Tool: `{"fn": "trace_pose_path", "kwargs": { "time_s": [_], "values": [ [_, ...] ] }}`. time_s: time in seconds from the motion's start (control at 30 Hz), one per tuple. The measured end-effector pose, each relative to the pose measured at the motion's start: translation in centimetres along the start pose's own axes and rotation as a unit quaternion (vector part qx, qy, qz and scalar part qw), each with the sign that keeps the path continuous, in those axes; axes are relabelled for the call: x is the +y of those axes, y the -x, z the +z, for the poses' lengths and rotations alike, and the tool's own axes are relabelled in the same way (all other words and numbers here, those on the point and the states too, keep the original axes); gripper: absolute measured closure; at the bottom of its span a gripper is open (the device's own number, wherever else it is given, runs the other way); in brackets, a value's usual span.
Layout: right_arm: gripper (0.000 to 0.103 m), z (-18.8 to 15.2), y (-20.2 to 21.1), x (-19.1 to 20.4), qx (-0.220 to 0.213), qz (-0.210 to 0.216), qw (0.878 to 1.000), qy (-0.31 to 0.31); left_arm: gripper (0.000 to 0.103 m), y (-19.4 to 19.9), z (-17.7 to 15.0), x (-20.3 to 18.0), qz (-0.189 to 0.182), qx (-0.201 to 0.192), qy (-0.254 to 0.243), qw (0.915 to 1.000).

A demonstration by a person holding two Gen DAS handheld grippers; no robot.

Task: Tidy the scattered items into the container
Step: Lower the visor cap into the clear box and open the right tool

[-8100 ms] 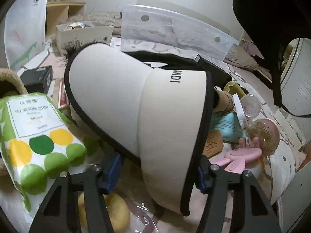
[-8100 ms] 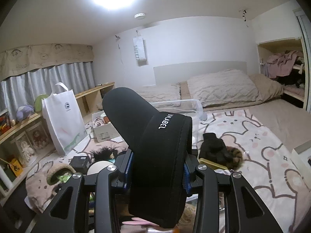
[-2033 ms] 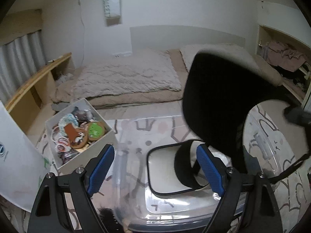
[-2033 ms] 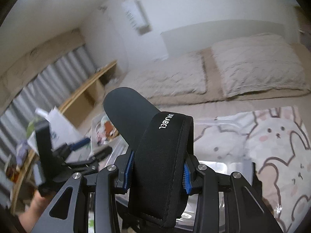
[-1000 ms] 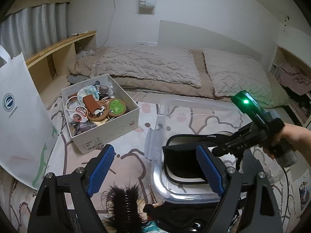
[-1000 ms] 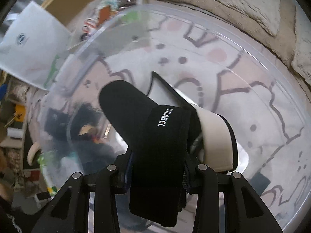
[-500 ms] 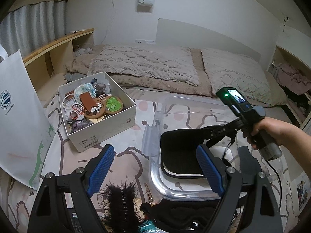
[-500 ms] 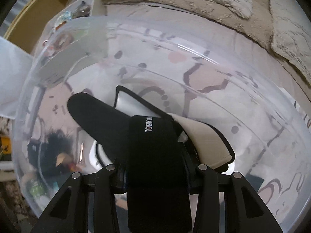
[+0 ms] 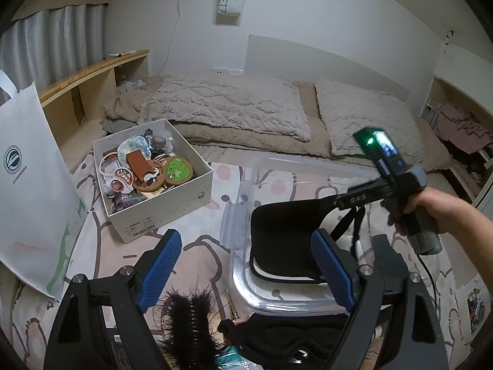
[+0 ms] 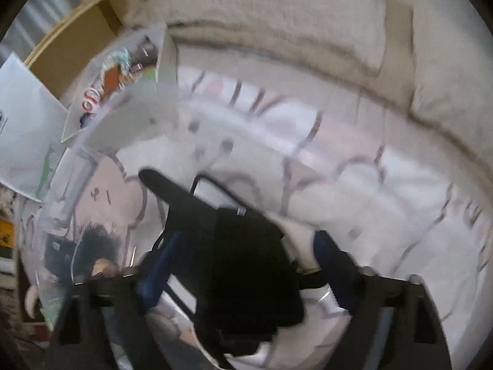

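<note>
A clear plastic container [image 9: 246,286] stands on the patterned bedspread. A black visor [image 9: 283,231] lies in it, on top of a white visor [image 10: 297,240]. My right gripper [image 10: 246,265] points steeply down over the container, and its jaws are opening. The black visor [image 10: 246,262] sits loose between the fingers, and the blue pads stand off it on both sides. In the left wrist view a hand [image 9: 437,212] holds that right gripper [image 9: 349,231] at the container's right side. My left gripper [image 9: 243,246] hangs open and empty in front of the container.
A white box of trinkets [image 9: 160,206] stands left of the container, with a white tote bag [image 9: 27,191] further left. A black feathery item [image 9: 188,311] and dark cloth [image 9: 277,333] lie in front of the container. Pillows line the back.
The right gripper's jaws have spread and let go of the black visor, which now rests on the white visor in the container. That gripper has risen slightly. The left gripper has not moved.
</note>
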State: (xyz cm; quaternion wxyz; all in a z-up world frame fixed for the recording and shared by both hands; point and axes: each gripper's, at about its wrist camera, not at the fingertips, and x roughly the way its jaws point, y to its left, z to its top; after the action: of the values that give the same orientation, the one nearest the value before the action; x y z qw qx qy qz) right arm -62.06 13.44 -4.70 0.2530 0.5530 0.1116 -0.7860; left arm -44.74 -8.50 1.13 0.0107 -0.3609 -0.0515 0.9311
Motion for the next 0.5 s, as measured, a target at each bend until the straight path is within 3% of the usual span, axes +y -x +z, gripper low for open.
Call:
{"fn": "trace_pose_path", "kwargs": {
  "time_s": [0.1,0.13,0.17,0.33,0.4,0.5],
  "values": [
    [0.012,0.1,2.3,-0.3,-0.033,0.009,0.999,-0.006,0.016,0.3,0.1,-0.4,-0.003,-0.002,0.0,1.0],
    [0.003,0.0,3.2,-0.2,-0.042,0.01,0.999,-0.008,0.016,0.4,0.2,-0.5,-0.003,-0.003,-0.001,1.0],
    [0.0,-0.3,4.0,-0.2,-0.053,0.01,0.999,-0.008,0.016,0.5,0.2,-0.6,-0.004,-0.003,-0.001,1.0],
    [0.0,-1.2,7.3,1.0,-0.11,0.003,0.994,-0.006,0.016,0.9,0.4,-1.2,-0.009,-0.005,-0.001,0.9999],
    [0.0,-2.1,8.4,1.3,-0.13,0.005,0.991,-0.01,0.013,1.1,0.5,-1.4,-0.022,-0.005,-0.001,0.9997],
    [0.0,-3.4,10.1,2.0,-0.157,0.0,0.988,-0.014,0.002,1.7,0.7,-2.0,-0.013,-0.018,-0.006,0.9997]
  ]
}}
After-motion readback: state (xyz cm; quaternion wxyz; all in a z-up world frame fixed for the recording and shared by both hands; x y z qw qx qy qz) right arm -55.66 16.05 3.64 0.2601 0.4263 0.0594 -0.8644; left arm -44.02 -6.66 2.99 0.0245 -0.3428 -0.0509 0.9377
